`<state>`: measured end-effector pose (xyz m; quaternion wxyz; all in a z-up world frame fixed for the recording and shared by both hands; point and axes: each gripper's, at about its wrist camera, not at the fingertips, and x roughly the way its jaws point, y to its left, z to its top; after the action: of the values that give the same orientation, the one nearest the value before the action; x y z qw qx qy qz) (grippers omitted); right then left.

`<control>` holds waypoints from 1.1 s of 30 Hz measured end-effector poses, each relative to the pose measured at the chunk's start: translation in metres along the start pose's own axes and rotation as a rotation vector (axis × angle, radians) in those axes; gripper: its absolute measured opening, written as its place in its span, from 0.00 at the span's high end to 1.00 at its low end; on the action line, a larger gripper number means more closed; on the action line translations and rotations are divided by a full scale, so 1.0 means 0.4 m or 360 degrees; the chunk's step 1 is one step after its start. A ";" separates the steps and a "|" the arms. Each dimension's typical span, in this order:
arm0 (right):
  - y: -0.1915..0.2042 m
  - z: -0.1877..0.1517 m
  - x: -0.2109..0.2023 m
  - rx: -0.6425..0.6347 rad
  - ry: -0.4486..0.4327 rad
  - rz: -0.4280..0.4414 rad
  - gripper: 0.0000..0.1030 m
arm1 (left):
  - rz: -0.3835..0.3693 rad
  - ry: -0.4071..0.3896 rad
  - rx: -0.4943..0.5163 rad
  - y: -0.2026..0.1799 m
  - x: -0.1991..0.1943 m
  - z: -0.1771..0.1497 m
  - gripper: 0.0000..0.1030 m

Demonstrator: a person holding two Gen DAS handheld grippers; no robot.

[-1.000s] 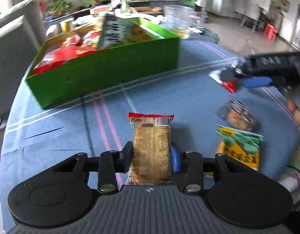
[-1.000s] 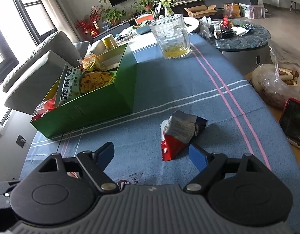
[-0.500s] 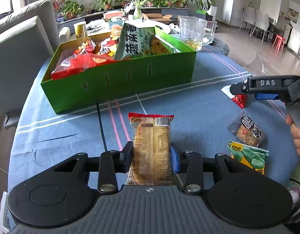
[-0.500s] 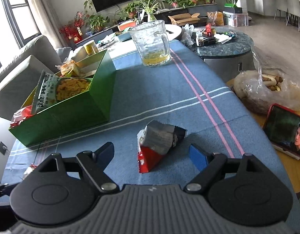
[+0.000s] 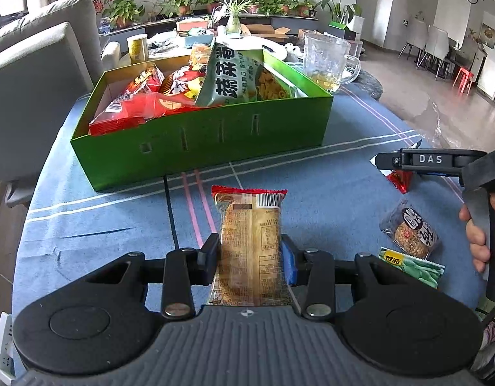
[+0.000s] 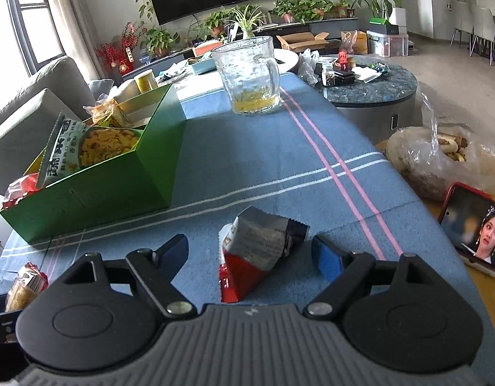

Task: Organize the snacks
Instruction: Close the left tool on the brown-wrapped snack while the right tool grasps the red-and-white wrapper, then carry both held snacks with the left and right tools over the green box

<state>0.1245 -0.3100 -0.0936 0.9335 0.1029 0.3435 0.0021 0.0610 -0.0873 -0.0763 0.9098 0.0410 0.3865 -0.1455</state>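
Observation:
My left gripper (image 5: 251,254) is shut on a tan snack packet (image 5: 251,225) with a red top edge, held above the blue tablecloth in front of the green box (image 5: 215,135), which holds several snack bags. My right gripper (image 6: 249,254) is open, its fingers either side of a crumpled red and silver packet (image 6: 257,251) lying on the cloth. That gripper also shows at the right of the left wrist view (image 5: 427,160). A round cracker packet (image 5: 411,228) and a green and yellow packet (image 5: 411,267) lie on the cloth at the right.
A glass mug (image 6: 250,77) with yellow liquid stands behind the box. A phone (image 6: 475,231) and a plastic bag of food (image 6: 440,157) sit off the table's right edge. A grey sofa (image 5: 32,80) is left of the table.
My left gripper has risen and drawn nearer the green box with the tan packet. My right gripper has closed in on the red and silver packet, still open.

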 end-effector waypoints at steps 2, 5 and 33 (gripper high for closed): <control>0.006 -0.001 0.005 -0.0033 -0.0011 -0.0025 0.35 | -0.0001 -0.0002 -0.0003 0.002 0.001 0.002 0.65; 0.025 -0.008 0.012 -0.0143 -0.0037 -0.0099 0.36 | -0.0003 -0.0008 -0.0007 0.004 0.002 0.005 0.65; 0.081 0.052 -0.067 -0.0142 -0.0184 0.0194 0.36 | 0.0004 -0.0114 -0.0040 0.015 -0.034 0.043 0.65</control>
<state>0.1193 -0.2843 -0.0547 0.9536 0.0818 0.2817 0.0684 0.0657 -0.0816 -0.0546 0.9237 0.0248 0.3553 -0.1408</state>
